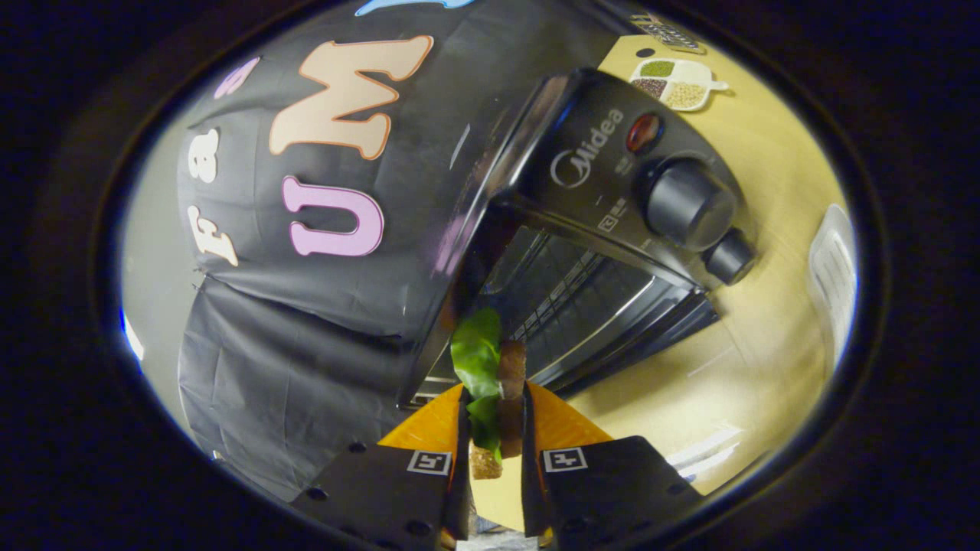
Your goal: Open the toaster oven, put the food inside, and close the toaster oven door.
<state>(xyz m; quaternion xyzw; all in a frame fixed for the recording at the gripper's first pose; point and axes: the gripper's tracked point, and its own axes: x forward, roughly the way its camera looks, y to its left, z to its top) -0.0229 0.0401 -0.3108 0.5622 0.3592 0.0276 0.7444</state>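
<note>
A sandwich (490, 383) with brown bread and green lettuce is pinched on edge between my two fingers, so my gripper (494, 402) is shut on it. Just beyond the fingertips stands the dark toaster oven (612, 176), seen tilted because my gripper is rolled sideways. Its door (651, 337) hangs open and the wire rack (559, 295) inside shows. The sandwich's far end is at the mouth of the oven cavity. Two round knobs (689, 203) and a red lamp (645, 132) sit on the control panel.
The oven stands on a light wooden table (766, 367). A white divided dish of grains (677, 80) lies beyond the oven. A white object (834, 268) sits on the table beside the oven. Black cloth wall (306, 329) hangs behind.
</note>
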